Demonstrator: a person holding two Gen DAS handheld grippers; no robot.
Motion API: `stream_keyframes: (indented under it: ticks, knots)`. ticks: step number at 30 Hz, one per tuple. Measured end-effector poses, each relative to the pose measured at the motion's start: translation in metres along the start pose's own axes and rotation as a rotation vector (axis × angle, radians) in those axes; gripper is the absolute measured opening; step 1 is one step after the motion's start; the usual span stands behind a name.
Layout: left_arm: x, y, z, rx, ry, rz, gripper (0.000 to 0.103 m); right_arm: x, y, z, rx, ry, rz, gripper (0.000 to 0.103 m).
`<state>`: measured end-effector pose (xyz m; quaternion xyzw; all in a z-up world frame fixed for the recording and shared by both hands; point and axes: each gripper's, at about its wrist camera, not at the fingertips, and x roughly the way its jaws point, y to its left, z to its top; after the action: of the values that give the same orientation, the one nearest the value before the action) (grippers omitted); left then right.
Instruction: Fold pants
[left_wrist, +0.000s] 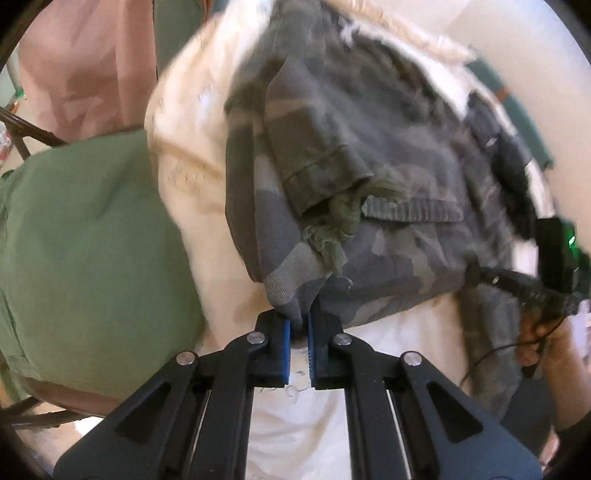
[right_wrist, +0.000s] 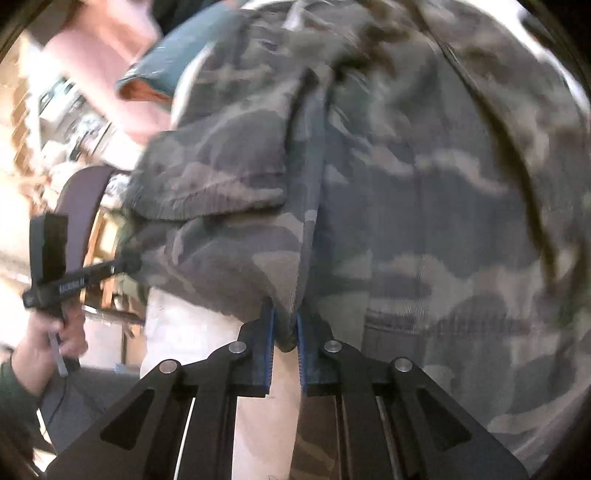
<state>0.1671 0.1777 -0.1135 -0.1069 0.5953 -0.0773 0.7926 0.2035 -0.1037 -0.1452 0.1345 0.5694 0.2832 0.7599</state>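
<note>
Camouflage cargo pants (left_wrist: 388, 155) lie bunched on a white cloth-covered surface (left_wrist: 192, 122). In the left wrist view my left gripper (left_wrist: 300, 325) is shut on a corner of the pants, with the fabric pinched between its blue pads. The right wrist view is filled by the pants (right_wrist: 424, 206), and there my right gripper (right_wrist: 286, 328) is shut on a fold of the pants along a seam. Each view also catches the other gripper at the pants' edge: the right one (left_wrist: 476, 275) and the left one (right_wrist: 125, 263), each held by a hand.
A green cushion (left_wrist: 85, 254) on a dark-framed chair sits left of the white surface. Pink cloth (left_wrist: 85, 70) hangs behind it. A person's hand (right_wrist: 44, 343) and dark sleeve are at the lower left of the right wrist view, with blurred wooden furniture (right_wrist: 22, 122) beyond.
</note>
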Motion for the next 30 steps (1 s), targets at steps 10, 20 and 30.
stream_keyframes:
  ticks: [10,20,30]
  knots:
    - [-0.018,0.029,0.010,-0.147,-0.078,-0.042,0.043,-0.038,-0.018,0.014,0.099,-0.044,0.041,0.035]
    - [0.011,0.031,0.028,-0.186,-0.053,-0.083,0.007,0.005,-0.015,0.043,0.106,-0.034,0.076,0.002]
    - [0.008,0.046,0.027,-0.251,-0.035,0.023,0.014,0.012,-0.009,0.047,0.122,-0.030,-0.018,0.008]
